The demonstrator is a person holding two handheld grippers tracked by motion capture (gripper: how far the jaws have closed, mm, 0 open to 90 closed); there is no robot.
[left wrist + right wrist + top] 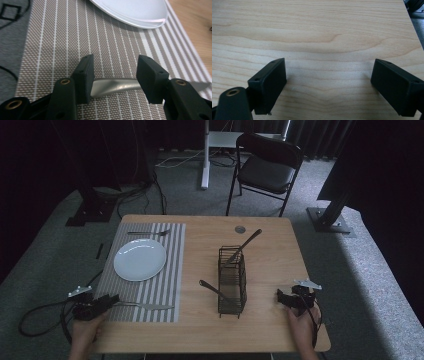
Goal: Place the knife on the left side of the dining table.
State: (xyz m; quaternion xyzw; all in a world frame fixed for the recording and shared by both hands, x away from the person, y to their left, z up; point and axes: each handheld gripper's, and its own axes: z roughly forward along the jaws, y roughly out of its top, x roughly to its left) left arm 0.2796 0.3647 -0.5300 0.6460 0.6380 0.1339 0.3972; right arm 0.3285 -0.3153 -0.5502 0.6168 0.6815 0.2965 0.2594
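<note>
A silver knife (pixel 145 306) lies on the striped placemat (pixel 165 285) near the table's front edge, its blade pointing right. My left gripper (pixel 112 299) sits low over the handle end. In the left gripper view the jaws (pixel 115 65) stand apart, and the knife handle (pixel 115 86) rests flat on the placemat (pixel 75 37) between them, running from one jaw towards the other. No squeeze on it shows. My right gripper (pixel 281 296) is at the front right of the table. Its jaws (pixel 329 72) are wide open over bare wood with nothing between them.
A white plate (pixel 140 259) sits on the mat, with a fork (pixel 147 233) beyond it. A black wire caddy (pixel 232 280) stands mid-table; one utensil (pixel 245 245) leans out the top and a spoon (pixel 212 289) out its left side. A folding chair (pixel 267 165) stands behind the table.
</note>
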